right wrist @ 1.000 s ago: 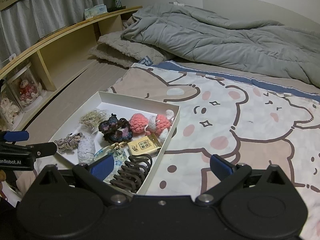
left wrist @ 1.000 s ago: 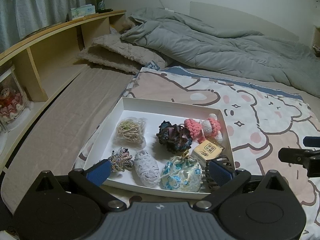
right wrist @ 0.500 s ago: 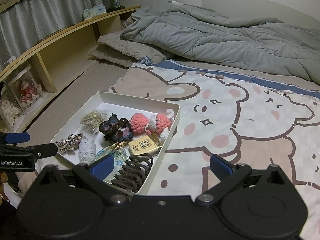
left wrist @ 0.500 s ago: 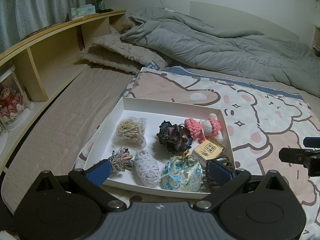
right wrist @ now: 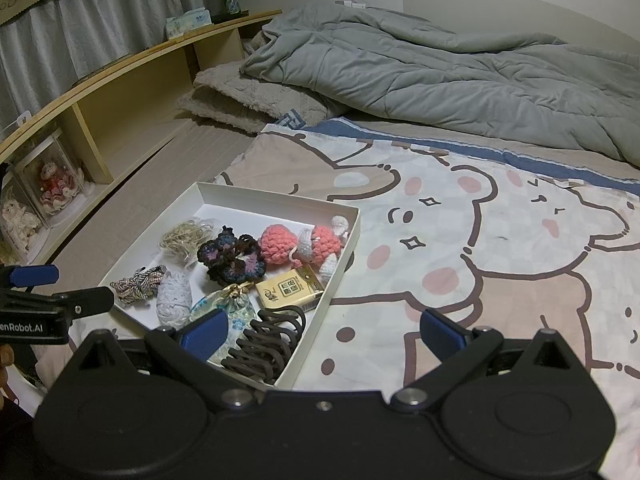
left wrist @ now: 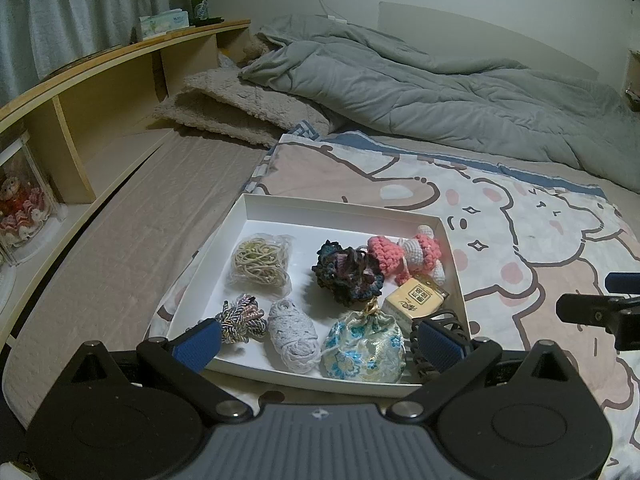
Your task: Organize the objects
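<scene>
A white shallow box (left wrist: 344, 210) (right wrist: 280, 198) lies on the cartoon-bear blanket (right wrist: 460, 240). Inside it are a bagged coil of string (left wrist: 259, 265), a dark crocheted scrunchie (left wrist: 346, 276) (right wrist: 232, 258), a pink crocheted toy (left wrist: 404, 254) (right wrist: 302, 246), a small yellow box (left wrist: 416, 299) (right wrist: 289, 290), a braided cord (left wrist: 242, 316), a grey lace roll (left wrist: 294, 336), a floral pouch (left wrist: 364, 350) and a brown claw clip (right wrist: 266, 344). My left gripper (left wrist: 320, 344) is open over the box's near edge. My right gripper (right wrist: 322, 334) is open, straddling the box's near right corner. Both hold nothing.
A rumpled grey duvet (left wrist: 420, 88) and a fuzzy pillow (left wrist: 240, 112) lie at the back of the bed. A wooden headboard shelf (left wrist: 100, 92) runs along the left, with a green bottle (left wrist: 199, 0), a tissue box (left wrist: 164, 24) and a clear case holding a doll (left wrist: 18, 208).
The right wrist view has shifted slightly back from the box. The left gripper and the objects in the box have stayed put.
</scene>
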`<state>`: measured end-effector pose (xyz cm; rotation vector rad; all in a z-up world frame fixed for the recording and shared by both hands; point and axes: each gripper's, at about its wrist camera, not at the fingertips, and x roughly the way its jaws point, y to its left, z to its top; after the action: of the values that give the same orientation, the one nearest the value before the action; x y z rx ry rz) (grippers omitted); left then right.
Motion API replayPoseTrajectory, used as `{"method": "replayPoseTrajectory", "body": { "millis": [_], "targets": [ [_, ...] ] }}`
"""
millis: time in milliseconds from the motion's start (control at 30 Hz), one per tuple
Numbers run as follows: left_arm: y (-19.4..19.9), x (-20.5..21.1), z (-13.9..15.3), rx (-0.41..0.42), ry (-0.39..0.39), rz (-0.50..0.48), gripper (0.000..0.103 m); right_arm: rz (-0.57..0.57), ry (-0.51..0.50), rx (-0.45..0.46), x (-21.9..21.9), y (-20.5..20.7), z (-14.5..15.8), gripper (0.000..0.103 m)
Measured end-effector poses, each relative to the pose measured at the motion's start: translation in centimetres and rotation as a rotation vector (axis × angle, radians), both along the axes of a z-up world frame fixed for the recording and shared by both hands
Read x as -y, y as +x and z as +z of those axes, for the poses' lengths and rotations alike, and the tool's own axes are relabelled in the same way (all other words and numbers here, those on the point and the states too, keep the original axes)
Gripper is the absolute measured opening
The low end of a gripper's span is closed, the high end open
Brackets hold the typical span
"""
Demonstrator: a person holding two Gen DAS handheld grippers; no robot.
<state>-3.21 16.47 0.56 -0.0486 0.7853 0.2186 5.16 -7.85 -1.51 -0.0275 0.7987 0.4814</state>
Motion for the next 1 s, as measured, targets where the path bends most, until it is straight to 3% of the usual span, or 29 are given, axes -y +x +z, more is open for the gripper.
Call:
{"method": "replayPoseTrajectory", "body": {
  "millis": [1000],
  "targets": [
    [-0.09,0.15,-0.46,-0.003,0.000,-0.005,0.103,0.001,0.005,-0.005,0.13,0.19,-0.05,0.103]
  ]
}}
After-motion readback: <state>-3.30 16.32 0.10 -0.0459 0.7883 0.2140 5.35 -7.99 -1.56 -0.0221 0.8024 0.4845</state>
